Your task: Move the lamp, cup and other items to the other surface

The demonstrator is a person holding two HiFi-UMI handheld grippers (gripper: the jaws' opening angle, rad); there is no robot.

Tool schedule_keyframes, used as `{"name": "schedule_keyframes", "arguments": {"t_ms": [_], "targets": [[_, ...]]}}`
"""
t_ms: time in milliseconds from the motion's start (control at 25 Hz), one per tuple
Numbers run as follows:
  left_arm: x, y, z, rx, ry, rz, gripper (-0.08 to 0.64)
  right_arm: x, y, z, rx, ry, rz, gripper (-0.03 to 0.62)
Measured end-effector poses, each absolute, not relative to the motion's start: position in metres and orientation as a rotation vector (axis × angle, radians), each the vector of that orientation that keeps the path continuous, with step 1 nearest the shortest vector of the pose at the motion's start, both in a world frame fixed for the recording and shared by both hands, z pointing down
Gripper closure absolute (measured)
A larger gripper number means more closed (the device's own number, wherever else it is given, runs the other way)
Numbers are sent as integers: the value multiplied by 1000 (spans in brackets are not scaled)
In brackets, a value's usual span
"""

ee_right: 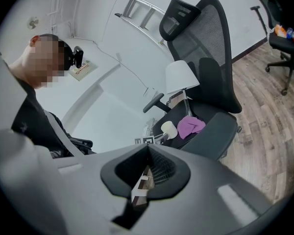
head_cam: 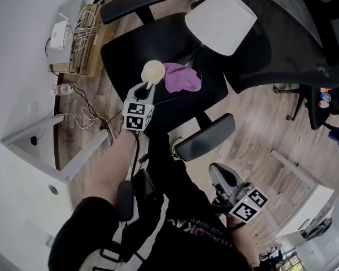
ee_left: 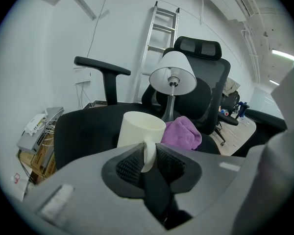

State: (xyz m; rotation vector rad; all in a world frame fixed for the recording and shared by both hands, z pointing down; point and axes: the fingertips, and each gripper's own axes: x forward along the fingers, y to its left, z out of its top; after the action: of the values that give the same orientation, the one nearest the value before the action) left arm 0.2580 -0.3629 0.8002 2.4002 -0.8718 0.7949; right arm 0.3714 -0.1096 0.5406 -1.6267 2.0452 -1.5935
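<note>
**A:** Entry, left side. Where is the cup?

**B:** The cream cup (ee_left: 139,129) stands upright on the black seat of the office chair (head_cam: 124,49), towards its front edge, with the handle turned to the left gripper (ee_left: 148,155).

**A:** State of those tongs?

**B:** A little apart. The handle sits between the two ribbed pads (ee_left: 127,164), which lie close on either side of it. I see no clear squeeze on it, and the cup's base rests on the seat.

**A:** Neighbours?

**B:** A purple cloth (ee_left: 182,132) lies bunched just beside the cup, on its right in the left gripper view. The table lamp (ee_left: 173,72), with a white shade and a metal stem, stands upright behind the cloth, nearer the mesh backrest.

**A:** Right side?

**B:** The right gripper (ee_right: 148,151) has its jaws together with nothing between them. In the head view it is low by the person's right side, well apart from the chair, with its marker cube facing up. It points towards the chair, so its own view shows the cup, cloth and lamp small on the seat.
</note>
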Motion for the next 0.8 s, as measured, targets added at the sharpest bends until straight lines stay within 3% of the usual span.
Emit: {"name": "schedule_keyframes", "arguments": {"t_ms": [520, 600, 800], "targets": [[218, -308, 758, 2310, -1046, 757, 483, 374, -79, 514, -1480, 2195, -1485, 588], [222, -284, 739, 2315, -1015, 729, 544, 372, -73, 505, -1437, 2222, -1454, 588], [263, -191, 680, 2436, -736, 710, 554, 362, -68, 481, -1295, 2301, -1377, 588]]}}
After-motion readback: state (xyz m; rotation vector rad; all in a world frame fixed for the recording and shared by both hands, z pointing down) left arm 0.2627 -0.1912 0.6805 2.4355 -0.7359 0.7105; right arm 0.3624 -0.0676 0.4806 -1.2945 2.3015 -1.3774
